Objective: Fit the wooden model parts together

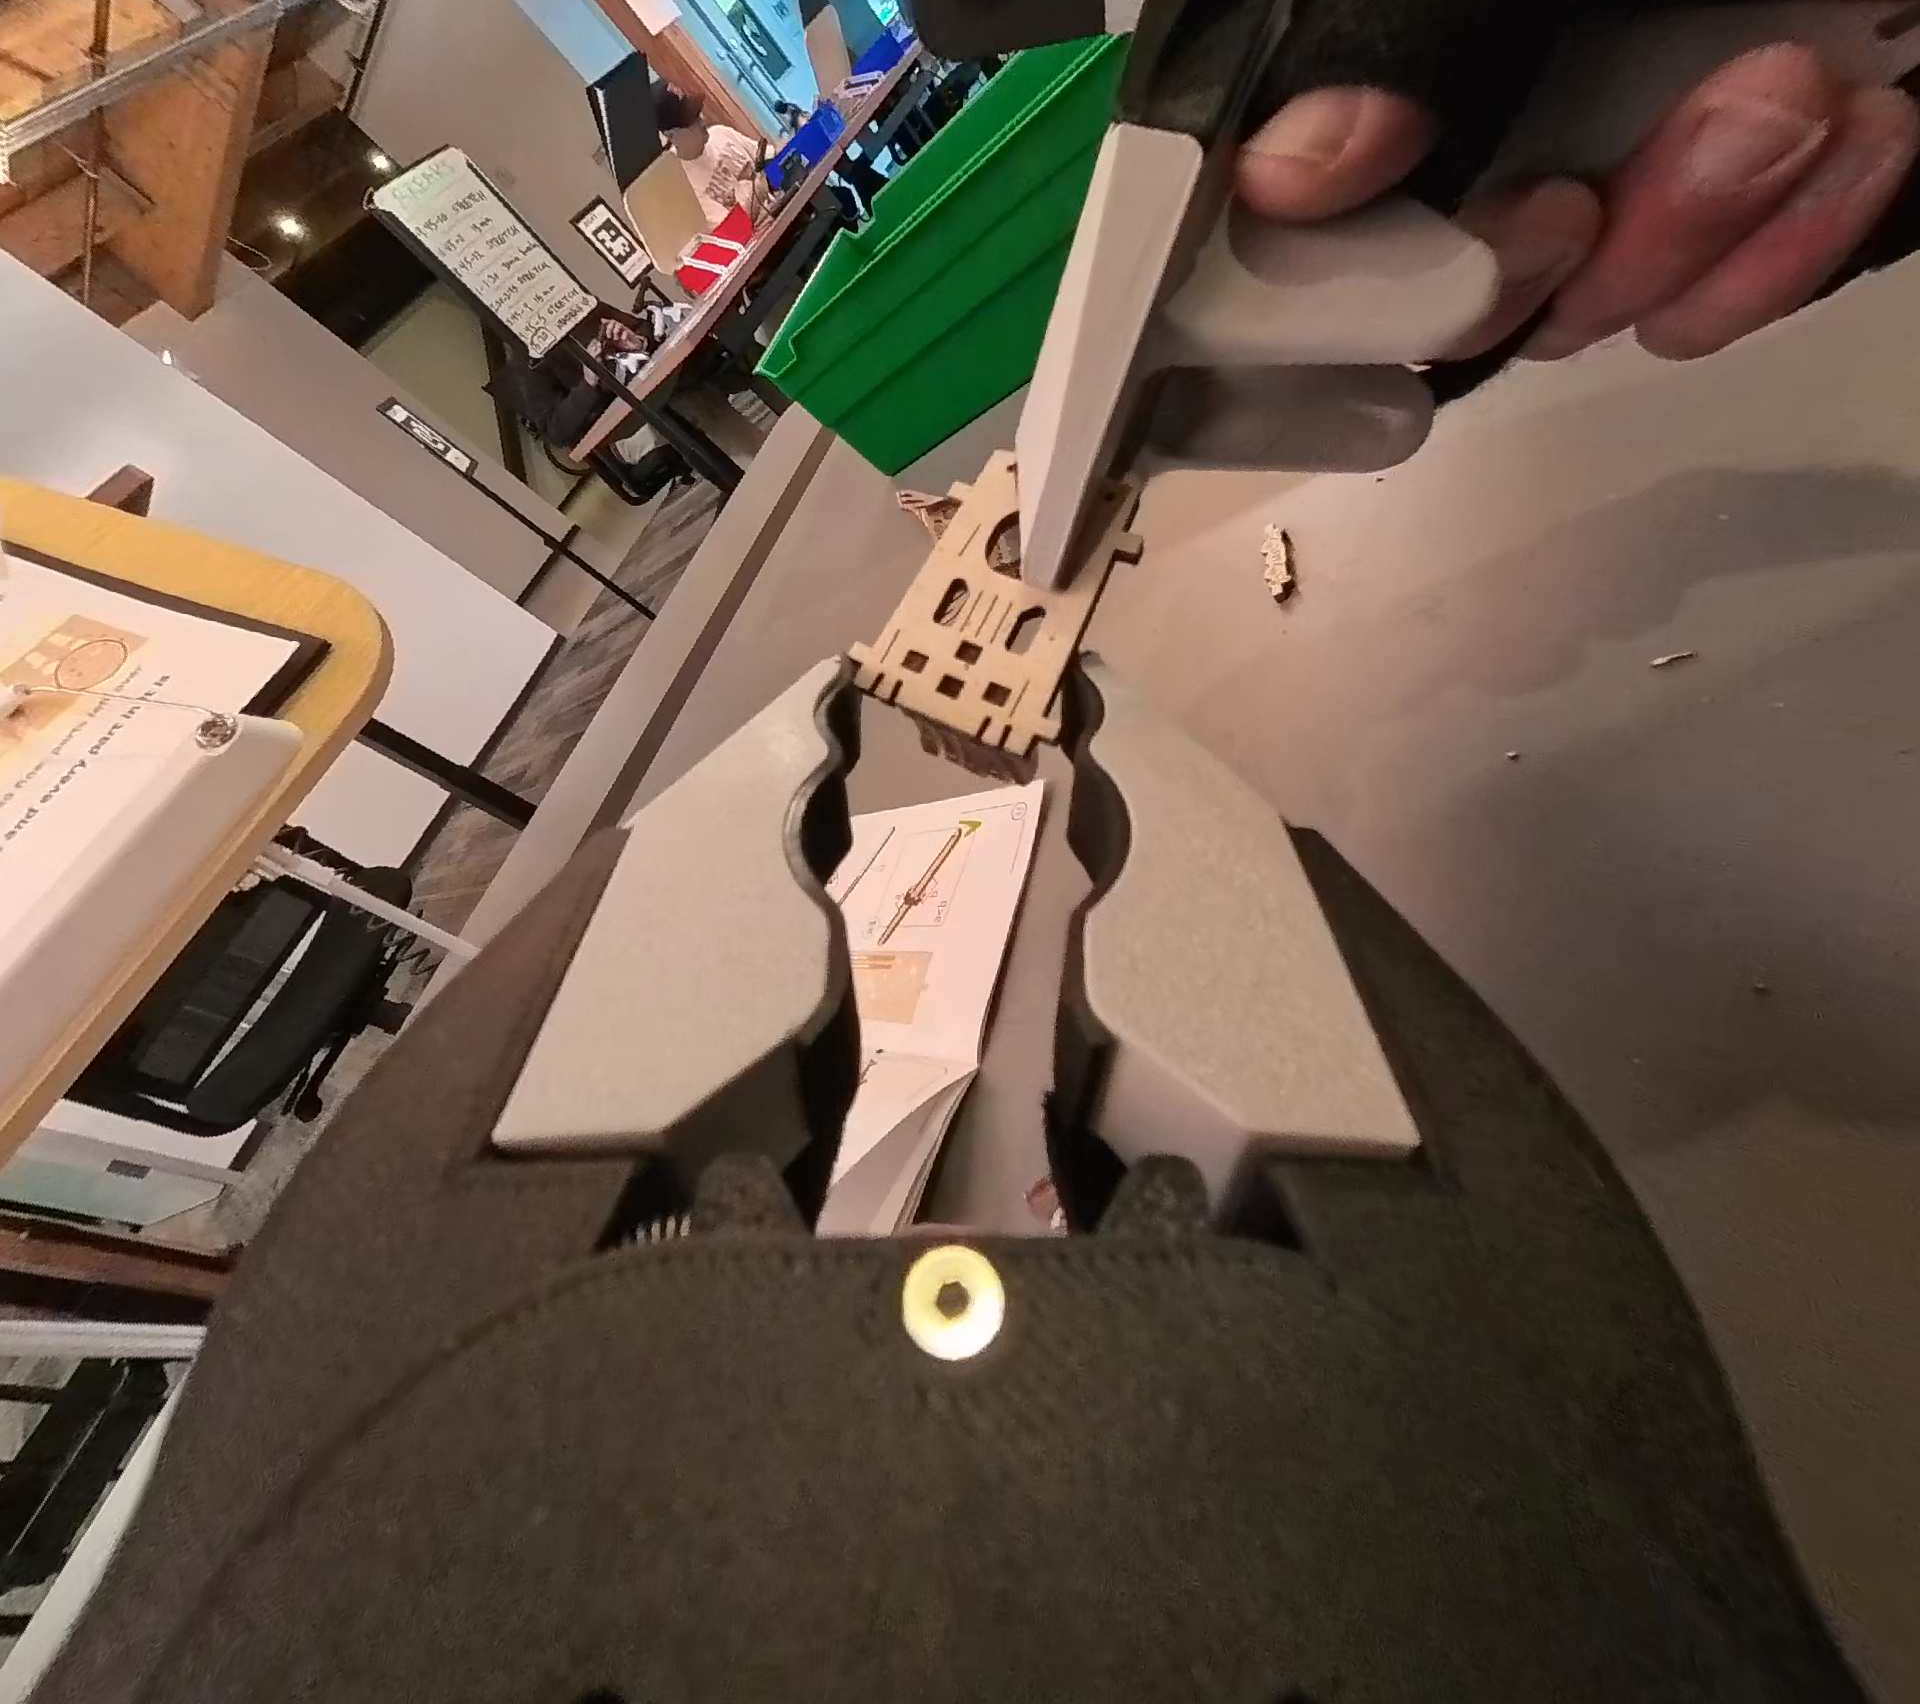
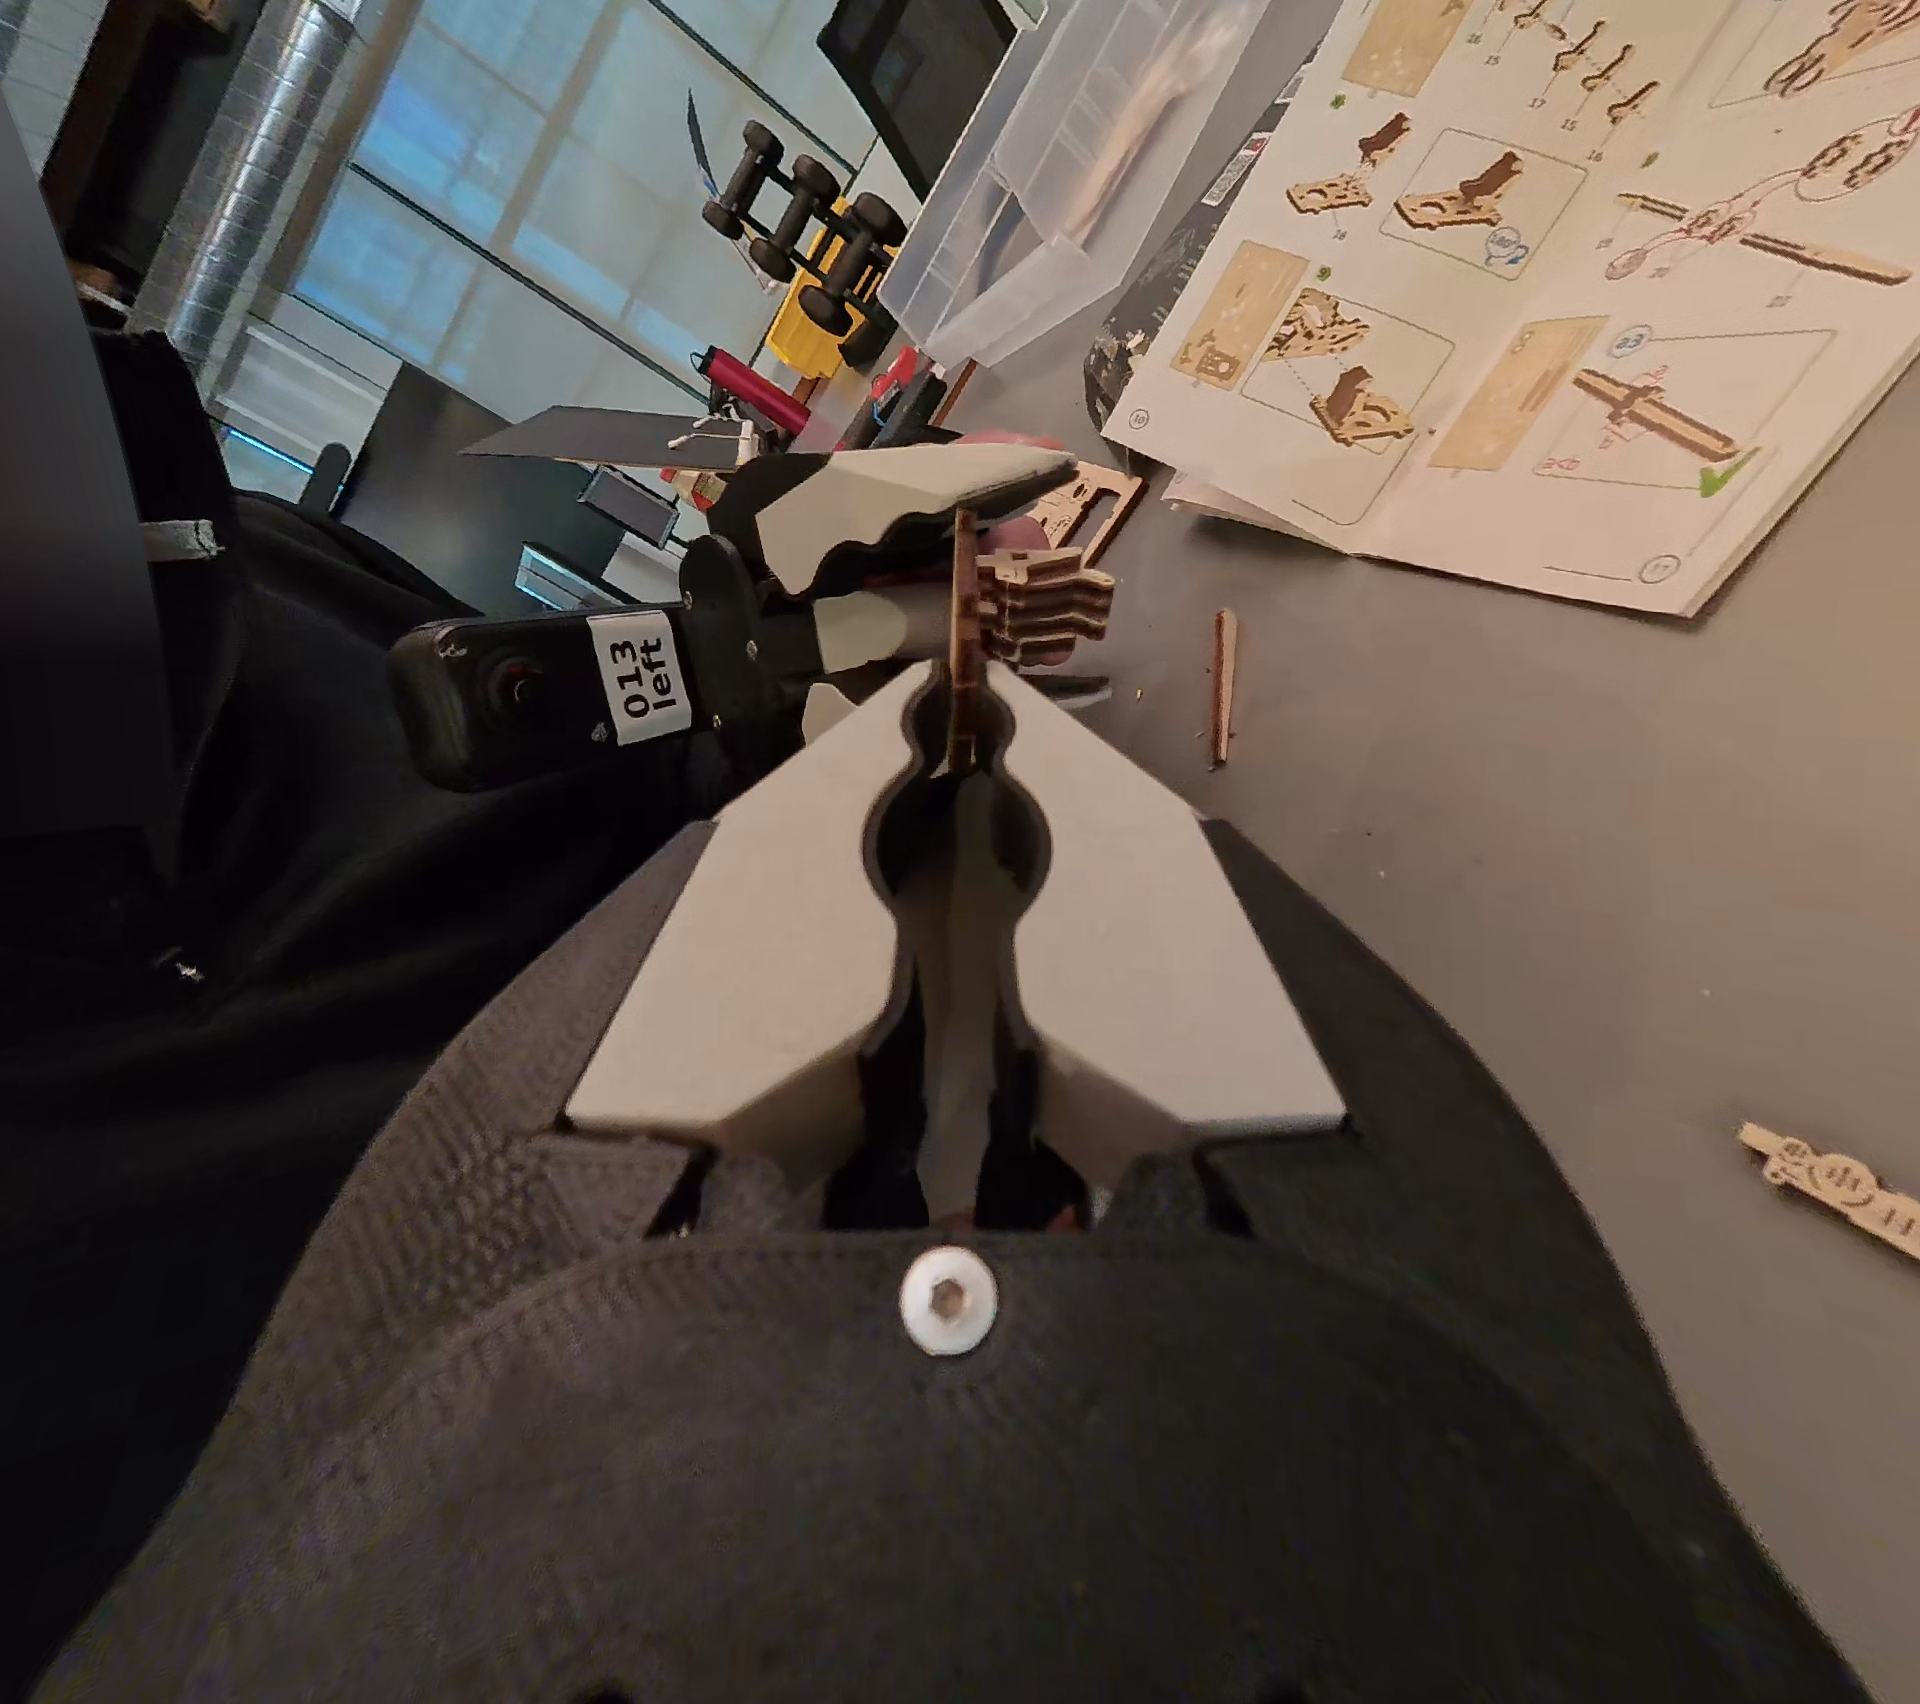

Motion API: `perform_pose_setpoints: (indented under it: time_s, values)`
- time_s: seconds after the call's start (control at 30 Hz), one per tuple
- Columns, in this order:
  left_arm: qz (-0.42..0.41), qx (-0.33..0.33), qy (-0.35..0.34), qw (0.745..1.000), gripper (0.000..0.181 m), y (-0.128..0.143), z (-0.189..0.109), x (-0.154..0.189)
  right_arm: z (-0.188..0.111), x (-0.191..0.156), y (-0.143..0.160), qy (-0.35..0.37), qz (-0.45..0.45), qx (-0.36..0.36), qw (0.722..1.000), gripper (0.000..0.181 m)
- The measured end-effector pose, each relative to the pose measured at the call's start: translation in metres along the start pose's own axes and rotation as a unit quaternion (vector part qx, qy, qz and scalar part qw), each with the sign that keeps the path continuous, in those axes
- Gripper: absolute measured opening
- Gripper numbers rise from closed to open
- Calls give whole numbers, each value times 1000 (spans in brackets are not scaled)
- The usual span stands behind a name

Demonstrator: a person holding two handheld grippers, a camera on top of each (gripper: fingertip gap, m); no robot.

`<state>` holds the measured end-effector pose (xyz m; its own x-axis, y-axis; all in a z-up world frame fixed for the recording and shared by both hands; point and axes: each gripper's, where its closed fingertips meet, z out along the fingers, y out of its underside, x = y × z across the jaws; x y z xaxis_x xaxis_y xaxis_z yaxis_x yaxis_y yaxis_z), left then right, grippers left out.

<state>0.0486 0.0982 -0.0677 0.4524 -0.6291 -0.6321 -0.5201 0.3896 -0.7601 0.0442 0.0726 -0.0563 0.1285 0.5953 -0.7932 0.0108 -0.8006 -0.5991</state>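
A flat wooden plate (image 1: 971, 626) with square and oval cut-outs is held above the grey table (image 1: 1455, 823) by both grippers. My left gripper (image 1: 961, 688) is shut on it across its width, one fingertip on each side edge. My right gripper (image 2: 961, 719) is shut on the same plate (image 2: 964, 615), seen edge-on, pinching its two flat faces. In the left wrist view the right gripper (image 1: 1049, 574) comes down from above onto the plate. A stack of layered wooden parts (image 2: 1039, 605) sticks out from the plate's far face. The left gripper (image 2: 987, 553) shows beyond it.
An open instruction booklet (image 2: 1455, 200) lies on the table, also under the left gripper (image 1: 935, 927). A green bin (image 1: 935, 252) and a clear plastic bin (image 2: 1091, 96) stand at the back. A loose wooden stick (image 2: 1224, 688) and small wooden pieces (image 2: 1839, 1207) (image 1: 1278, 558) lie nearby. Only a small space, under 4 cm, lies between the two pairs of fingers.
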Motion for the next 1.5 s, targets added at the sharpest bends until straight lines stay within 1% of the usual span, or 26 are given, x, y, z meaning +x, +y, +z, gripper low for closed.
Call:
perform_pose_setpoints:
  time_s: [0.17, 0.3, 0.5, 1.0, 1.23, 1.5]
  values:
    - [-9, 11, 7, 1000, 38, -2, -1, 1, -1, 0, 0, 0, -1, -1, 1000, 1]
    - [-22, 15, 24, 999, 48, -2, 0, 6, -4, 0, -3, -5, 6, 10, 1000, 1]
    - [-49, 9, 32, 998, 54, 4, 1, 5, -10, 5, -7, -7, 14, 25, 1000, 1]
    - [-73, 2, 51, 996, 48, 11, 0, 7, -12, 8, -9, -12, 20, 30, 999, 1]
    - [-84, 3, 48, 995, 48, 13, -2, 4, -21, 15, -15, 14, 1, 47, 999, 1]
    - [-85, 6, 50, 995, 48, 11, -5, 4, -29, 14, -18, 13, 2, 62, 998, 1]
